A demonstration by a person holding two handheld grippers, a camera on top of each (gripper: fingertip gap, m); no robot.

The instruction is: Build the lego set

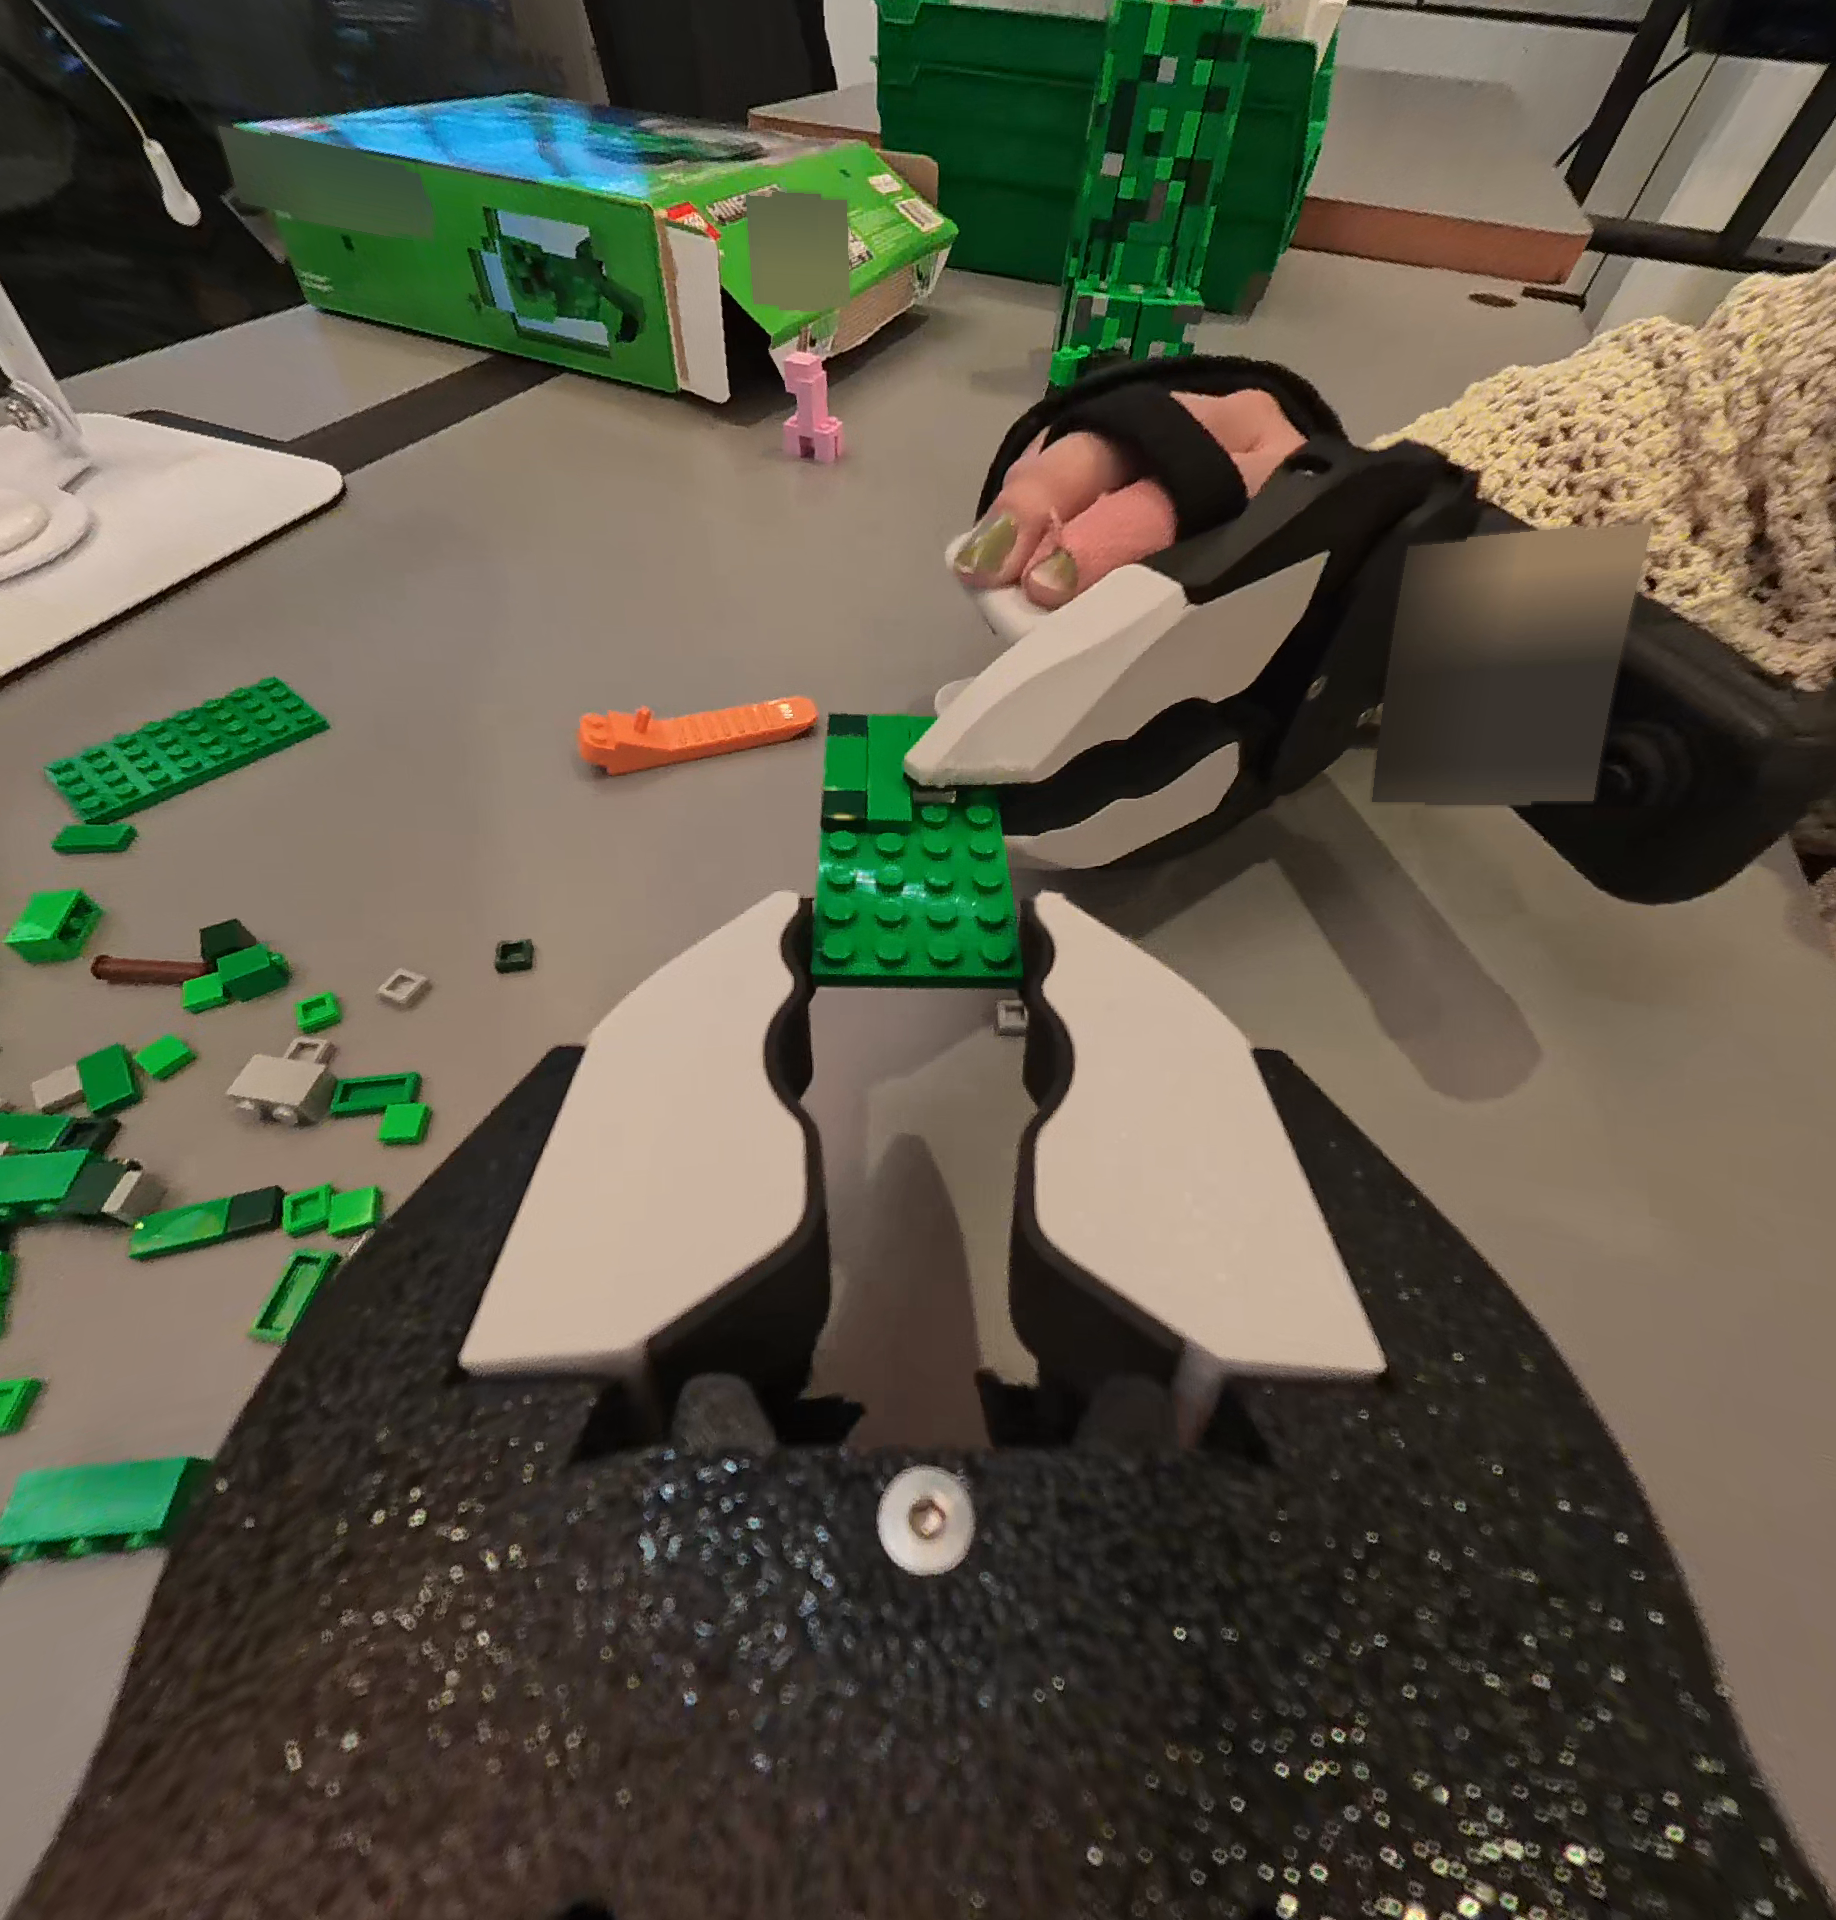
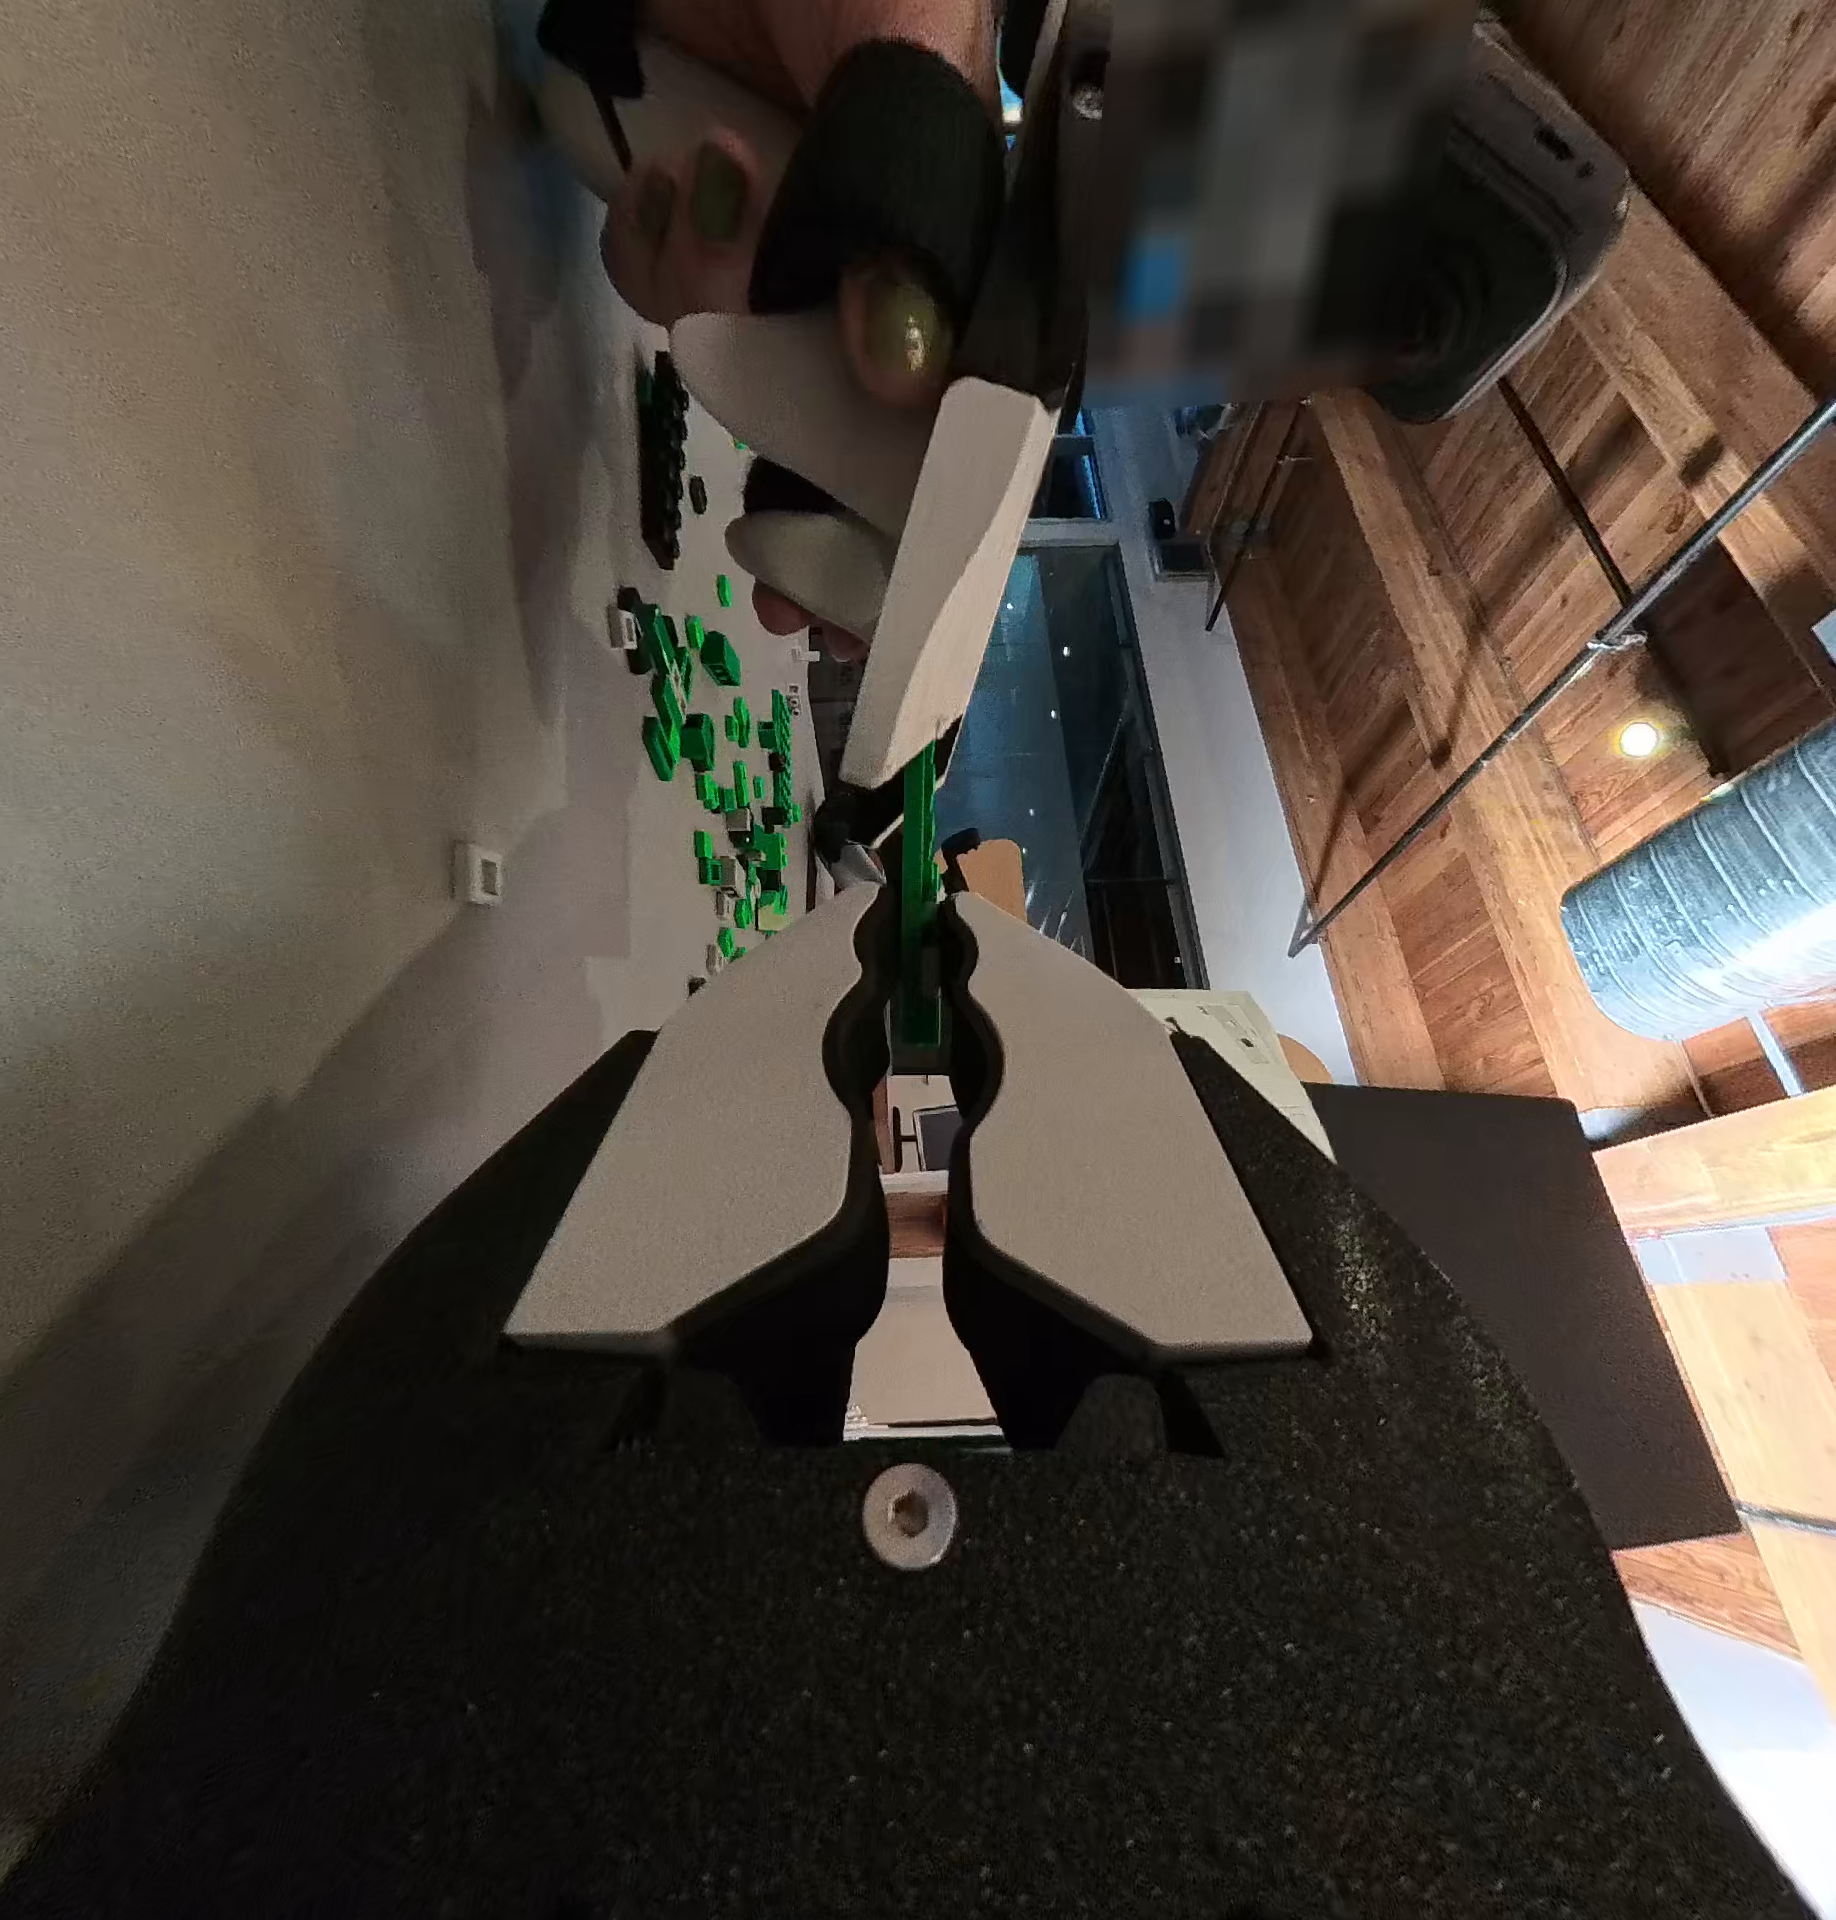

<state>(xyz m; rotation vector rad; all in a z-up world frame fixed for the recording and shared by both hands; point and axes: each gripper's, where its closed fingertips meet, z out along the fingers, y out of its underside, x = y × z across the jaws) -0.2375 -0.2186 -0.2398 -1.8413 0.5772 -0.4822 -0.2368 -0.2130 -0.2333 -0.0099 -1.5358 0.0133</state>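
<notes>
Left gripper (image 1: pixel 916 935) clamping green studded plate (image 1: pixel 919 904) by its sides, right gripper (image 2: pixel 919 935) pinching its far end, covering the dark tiles (image 1: pixel 867 764), loose green pieces (image 1: pixel 166 1143) cut off at left edge.

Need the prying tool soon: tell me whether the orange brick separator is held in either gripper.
No. The orange brick separator lies free on the grey table, beyond the green plate that both grippers hold.

Even indoor light from above; soft shadows on the desk (image 1: pixel 540 582). Strong wide-angle bending at edges; right wrist view slightly blurred.
</notes>
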